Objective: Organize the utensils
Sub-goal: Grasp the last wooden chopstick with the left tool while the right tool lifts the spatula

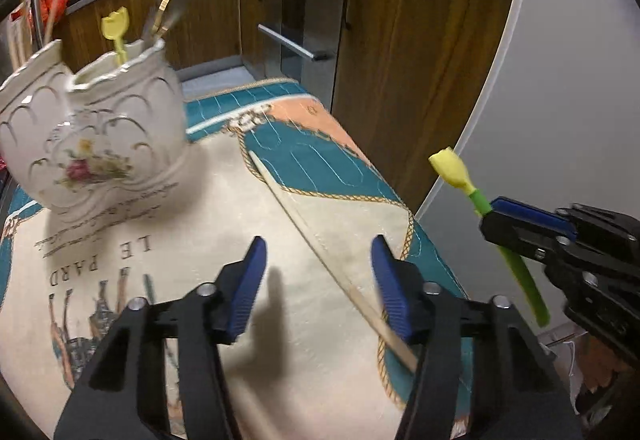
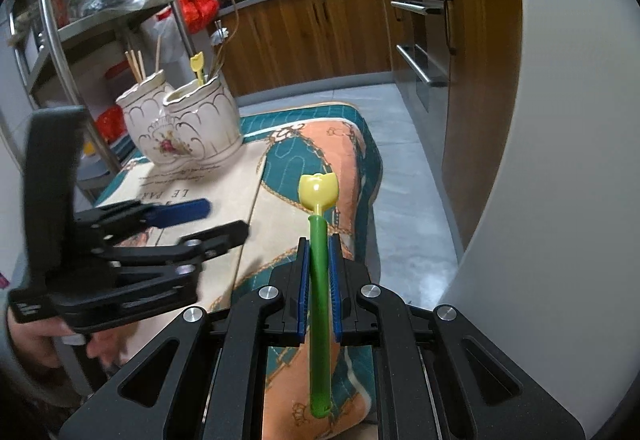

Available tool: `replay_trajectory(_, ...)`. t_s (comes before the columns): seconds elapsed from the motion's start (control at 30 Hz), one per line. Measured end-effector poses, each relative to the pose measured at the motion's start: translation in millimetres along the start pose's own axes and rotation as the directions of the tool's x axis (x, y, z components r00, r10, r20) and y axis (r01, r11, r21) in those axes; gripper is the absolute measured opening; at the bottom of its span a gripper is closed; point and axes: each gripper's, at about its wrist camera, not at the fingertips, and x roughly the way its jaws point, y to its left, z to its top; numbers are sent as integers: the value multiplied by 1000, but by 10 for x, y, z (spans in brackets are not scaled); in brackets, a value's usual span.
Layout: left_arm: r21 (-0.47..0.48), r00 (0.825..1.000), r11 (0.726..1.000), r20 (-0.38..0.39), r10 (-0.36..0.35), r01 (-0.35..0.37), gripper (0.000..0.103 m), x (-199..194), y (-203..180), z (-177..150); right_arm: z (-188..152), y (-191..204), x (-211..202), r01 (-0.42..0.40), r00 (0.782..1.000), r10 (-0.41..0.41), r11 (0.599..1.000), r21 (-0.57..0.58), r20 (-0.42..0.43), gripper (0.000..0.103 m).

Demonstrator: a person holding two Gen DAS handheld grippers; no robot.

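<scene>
The right gripper (image 2: 319,272) is clamped on the green stem of a tulip-shaped utensil (image 2: 319,280); its long axis runs straight along the fingers, with the yellow tulip head forward and the stem's other end back between the gripper's arms. The left gripper (image 1: 318,282) has its jaws partly apart above the tablecloth (image 1: 248,207), pressing on nothing. A thin wooden chopstick (image 1: 304,228) lies diagonally on the cloth, its near end passing under the left gripper's right-hand finger, its far end pointing away toward the cabinets. Further off stands a white double-pot ceramic holder (image 1: 100,127) with another tulip utensil (image 1: 116,29) and metal cutlery upright in it. The table's right edge falls away to open floor.
</scene>
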Motion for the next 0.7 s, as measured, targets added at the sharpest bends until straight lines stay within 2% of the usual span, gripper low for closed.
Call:
replay_trajectory(0.03, -1, 1000, 1000, -14, 12, -12, 44, 43, -26, 2, -6, 5, -12, -3, 1000, 3, 1000, -1, 2, 10)
replay_trajectory(0.13, 13, 998, 999, -31, 46, -46, 38, 129, -59, 4, -17, 22, -32, -9, 1000, 9, 1000, -8, 8, 10)
replay_trajectory(0.2, 32, 997, 997, -32, 72, -71, 24, 142, -76, 18, -21, 56, -34, -13, 1000, 13, 1000, -12, 11, 10)
replay_trajectory(0.23, 37, 997, 997, -33, 73, -72, 13, 140, -68, 25, -25, 63, -39, -15, 1000, 15, 1000, -16, 11, 10)
replay_trajectory(0.27, 37, 997, 997, -36, 70, -69, 8, 136, -48, 28, -21, 84, -34, -17, 1000, 17, 1000, -19, 12, 10)
replay_trajectory(0.53, 29, 999, 999, -33, 39, -38, 6, 2, 269, -5, 32, 234, 14, -41, 999, 42, 998, -42, 19, 10)
replay_trajectory(0.67, 40, 1000, 999, 12, 22, -22, 6, -201, 401, -35, 84, 322, 36, -50, 998, 52, 998, -50, 29, 10)
replay_trajectory(0.7, 45, 999, 999, 45, 1, -3, 6, -300, 448, -41, 114, 353, 37, -53, 998, 55, 997, -52, 36, 10)
